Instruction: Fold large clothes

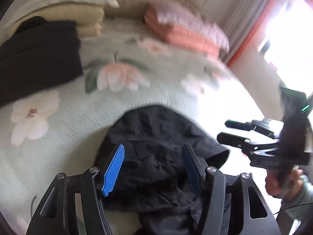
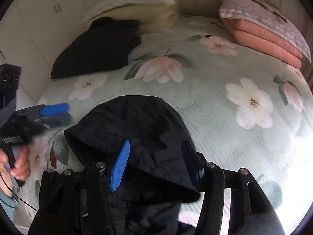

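Observation:
A black hooded garment (image 1: 156, 137) lies crumpled on the floral bedspread (image 1: 58, 129), hood pointing up the bed. My left gripper (image 1: 153, 170) is open above it, blue pads wide apart, nothing held. In the right wrist view the same garment (image 2: 137, 123) lies below my right gripper (image 2: 154, 164), which is open and empty over the hood. The right gripper also shows in the left wrist view (image 1: 232, 131), jaws parted. The left gripper shows at the left of the right wrist view (image 2: 58, 113), blurred.
A folded black garment (image 2: 99, 47) lies at the far left of the bed by cream pillows (image 2: 137, 4). A folded pink and lilac quilt (image 2: 264, 31) sits at the far right. A white wardrobe (image 2: 45, 15) stands left; a bright window (image 1: 289, 35) is to the right.

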`<act>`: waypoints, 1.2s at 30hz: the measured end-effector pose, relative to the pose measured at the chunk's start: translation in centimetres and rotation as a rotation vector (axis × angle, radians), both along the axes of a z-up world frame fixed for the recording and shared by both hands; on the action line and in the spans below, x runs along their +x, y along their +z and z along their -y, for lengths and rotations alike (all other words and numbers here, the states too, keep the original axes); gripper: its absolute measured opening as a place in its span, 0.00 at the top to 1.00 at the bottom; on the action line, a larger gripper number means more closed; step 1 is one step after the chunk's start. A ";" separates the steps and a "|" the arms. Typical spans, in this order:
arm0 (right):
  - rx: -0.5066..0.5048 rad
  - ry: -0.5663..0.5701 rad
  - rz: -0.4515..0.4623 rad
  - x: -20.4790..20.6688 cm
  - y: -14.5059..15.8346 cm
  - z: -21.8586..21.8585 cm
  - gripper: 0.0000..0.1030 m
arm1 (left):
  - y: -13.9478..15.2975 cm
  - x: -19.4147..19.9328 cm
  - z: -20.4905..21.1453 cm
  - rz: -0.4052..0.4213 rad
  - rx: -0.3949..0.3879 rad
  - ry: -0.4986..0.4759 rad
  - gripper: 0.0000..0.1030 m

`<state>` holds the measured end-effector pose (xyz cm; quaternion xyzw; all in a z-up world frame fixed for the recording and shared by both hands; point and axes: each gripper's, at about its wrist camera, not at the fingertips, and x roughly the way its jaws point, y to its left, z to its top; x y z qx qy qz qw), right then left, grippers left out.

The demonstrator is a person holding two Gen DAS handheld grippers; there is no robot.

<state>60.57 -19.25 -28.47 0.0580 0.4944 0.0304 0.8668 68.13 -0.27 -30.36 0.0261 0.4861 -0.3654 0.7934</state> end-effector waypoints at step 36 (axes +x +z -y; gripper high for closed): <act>-0.087 0.114 -0.213 14.7 -9.6 -5.6 0.48 | -9.7 -1.3 -0.7 -0.096 0.062 -0.010 0.39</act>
